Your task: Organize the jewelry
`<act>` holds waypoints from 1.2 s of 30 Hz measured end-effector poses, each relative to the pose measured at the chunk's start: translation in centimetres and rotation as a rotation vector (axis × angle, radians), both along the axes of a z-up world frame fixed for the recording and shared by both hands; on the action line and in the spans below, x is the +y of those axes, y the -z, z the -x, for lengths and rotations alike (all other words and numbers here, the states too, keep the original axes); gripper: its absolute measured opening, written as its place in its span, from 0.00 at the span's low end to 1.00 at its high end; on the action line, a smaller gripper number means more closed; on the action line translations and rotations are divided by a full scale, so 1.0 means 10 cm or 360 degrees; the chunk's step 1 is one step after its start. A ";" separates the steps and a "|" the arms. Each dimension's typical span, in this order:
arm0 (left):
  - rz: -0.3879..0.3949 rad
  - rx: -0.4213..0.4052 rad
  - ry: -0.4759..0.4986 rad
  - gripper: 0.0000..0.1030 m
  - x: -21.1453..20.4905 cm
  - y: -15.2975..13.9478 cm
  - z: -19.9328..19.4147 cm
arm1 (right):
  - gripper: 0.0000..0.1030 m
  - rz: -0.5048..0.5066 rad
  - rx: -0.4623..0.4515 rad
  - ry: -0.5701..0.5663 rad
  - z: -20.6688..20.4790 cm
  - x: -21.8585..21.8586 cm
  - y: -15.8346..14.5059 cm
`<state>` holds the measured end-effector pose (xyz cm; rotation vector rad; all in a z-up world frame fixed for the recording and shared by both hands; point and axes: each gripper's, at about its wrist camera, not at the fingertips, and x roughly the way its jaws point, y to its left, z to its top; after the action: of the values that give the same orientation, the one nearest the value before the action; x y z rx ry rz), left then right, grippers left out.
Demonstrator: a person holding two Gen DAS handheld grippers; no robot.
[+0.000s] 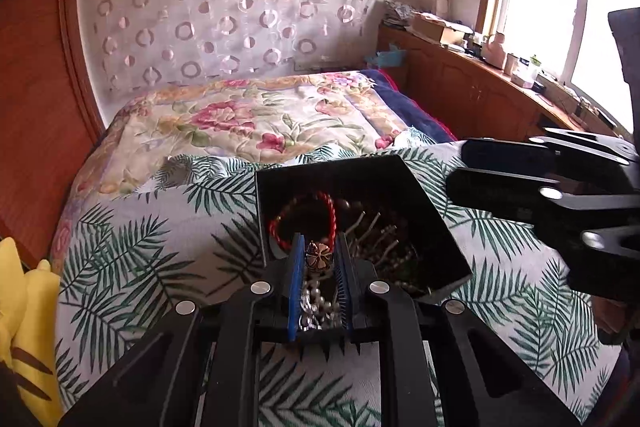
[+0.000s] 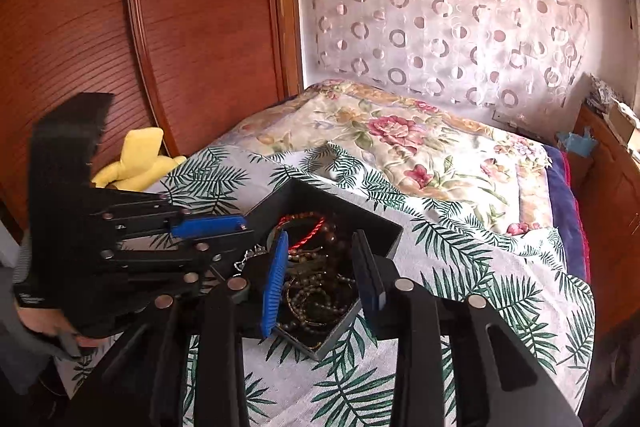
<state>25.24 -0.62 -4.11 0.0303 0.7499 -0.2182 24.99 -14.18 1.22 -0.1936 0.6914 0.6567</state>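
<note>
Leaf-print bedspread (image 1: 132,259), left gripper (image 1: 319,251) fingers pinching upright necklace (image 1: 318,281) over black box (image 1: 424,195), right gripper (image 2: 322,263) fingers spread, empty.

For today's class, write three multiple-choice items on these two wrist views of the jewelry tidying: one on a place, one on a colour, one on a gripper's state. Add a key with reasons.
1. Where does the black box stand?
A. on the leaf-print bedspread
B. on the windowsill
C. on the floor

2. What colour is the cord bracelet in the box?
A. green
B. red
C. white

3. How does the left gripper stand?
A. wide open and empty
B. out of view
C. closed on a silver bead chain with a flower charm

Key:
1 A, leaf print surrounds the box on all sides.
2 B, a red twisted loop lies at the box's far side.
3 C, the charm sits between the blue pads, beads hanging below; the right gripper is open over the box.
</note>
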 end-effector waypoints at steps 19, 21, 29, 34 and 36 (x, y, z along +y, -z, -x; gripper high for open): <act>-0.0011 -0.0232 -0.0162 0.93 0.10 -0.26 0.80 | 0.74 -0.0173 -0.0157 0.0286 0.96 -0.53 -0.02; -0.0029 -0.0268 -0.0183 0.93 0.11 -0.30 0.98 | 0.84 -0.0198 -0.0196 0.0333 1.12 -0.61 -0.04; -0.0044 -0.0315 -0.0276 0.93 0.21 -0.41 1.52 | 0.98 -0.0268 -0.0291 0.0420 1.57 -0.85 -0.09; -0.0062 -0.0347 -0.0337 0.93 0.25 -0.42 1.75 | 0.98 -0.0259 -0.0309 0.0536 1.68 -0.91 -0.08; -0.0063 -0.0350 -0.0336 0.93 0.25 -0.42 1.79 | 0.98 -0.0267 -0.0310 0.0558 1.71 -0.92 -0.07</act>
<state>7.29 1.89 0.09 0.0121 0.5333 0.0020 7.87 -23.37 1.92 0.0205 0.4641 0.3508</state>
